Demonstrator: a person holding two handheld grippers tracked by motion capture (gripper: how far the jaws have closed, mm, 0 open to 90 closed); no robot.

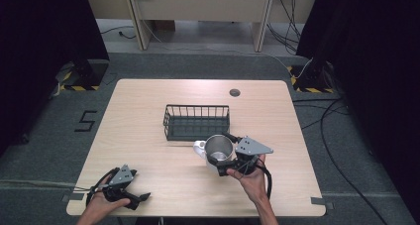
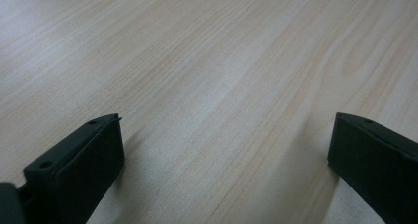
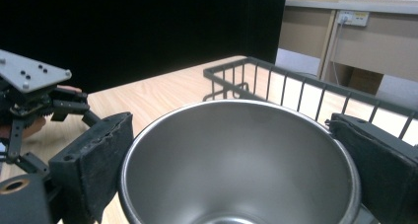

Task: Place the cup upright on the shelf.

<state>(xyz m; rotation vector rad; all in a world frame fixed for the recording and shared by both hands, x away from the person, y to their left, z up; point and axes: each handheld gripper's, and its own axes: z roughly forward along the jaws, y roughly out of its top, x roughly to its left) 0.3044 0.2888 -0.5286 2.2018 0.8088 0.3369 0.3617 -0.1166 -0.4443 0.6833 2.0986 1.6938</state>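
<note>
Left gripper [image 1: 143, 197]: I have it resting low at the desk's [image 1: 148, 111] near-left corner, jaws spread wide with bare wood between them, holding nothing.
Basket [image 1: 196, 121]: black wire, mid-desk, just beyond the cup.
Cup [image 1: 218, 148]: steel, upright, its handle toward the left; it sits just in front of the basket's near wall.
Right gripper [image 1: 221, 161]: my jaws press the cup's rim from both sides, clamped on it.
Step in hand: I judge it is lifting the cup into the basket.
Doing it well: I'd keep the cup level, raise it clear of the near wall, then lower it straight inside before I loosen.
</note>
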